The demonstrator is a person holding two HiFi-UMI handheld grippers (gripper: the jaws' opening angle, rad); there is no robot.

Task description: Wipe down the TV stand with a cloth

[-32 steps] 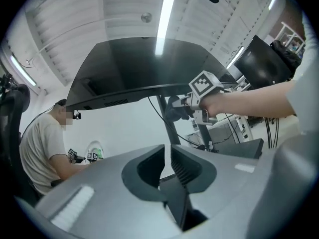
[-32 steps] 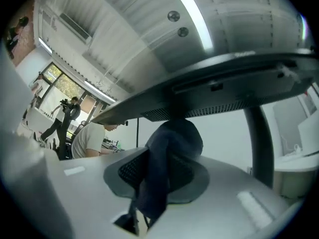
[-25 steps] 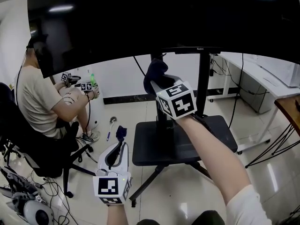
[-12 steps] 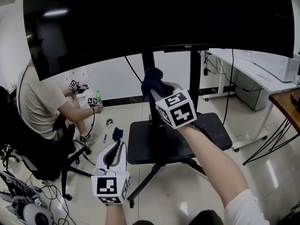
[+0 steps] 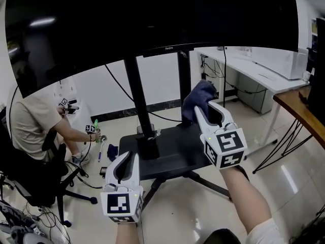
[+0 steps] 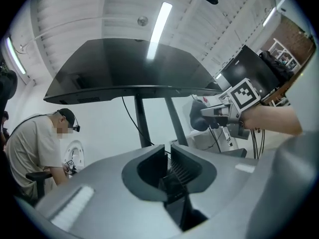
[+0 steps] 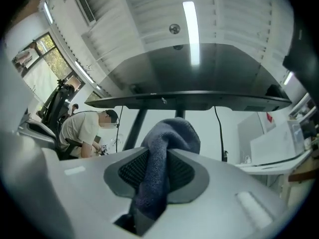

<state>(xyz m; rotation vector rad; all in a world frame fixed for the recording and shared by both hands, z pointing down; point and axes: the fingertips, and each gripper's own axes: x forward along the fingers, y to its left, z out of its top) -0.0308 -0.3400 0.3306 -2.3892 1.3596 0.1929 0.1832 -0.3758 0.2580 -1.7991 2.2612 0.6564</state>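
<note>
The TV stand has two black poles (image 5: 137,100) and a black base plate (image 5: 167,149) under a big dark TV (image 5: 152,14). My right gripper (image 5: 204,107) is shut on a dark blue cloth (image 5: 197,98), held above the plate's right part and right of the poles, clear of the stand. In the right gripper view the cloth (image 7: 172,131) bulges out between the jaws of that gripper (image 7: 167,151). My left gripper (image 5: 129,156) hangs low at the plate's front left. Its jaws (image 6: 168,151) stand a narrow gap apart with nothing between them.
A person (image 5: 28,126) sits on an office chair (image 5: 30,177) at the left, holding grippers. A blue rag (image 5: 111,150) and cables lie on the floor near the stand. A white desk (image 5: 249,70) and a wooden table edge (image 5: 299,111) stand at the right.
My right gripper has carried the cloth away from the stand's left pole and off to the right. The left gripper has shifted a little, its jaws unchanged.
</note>
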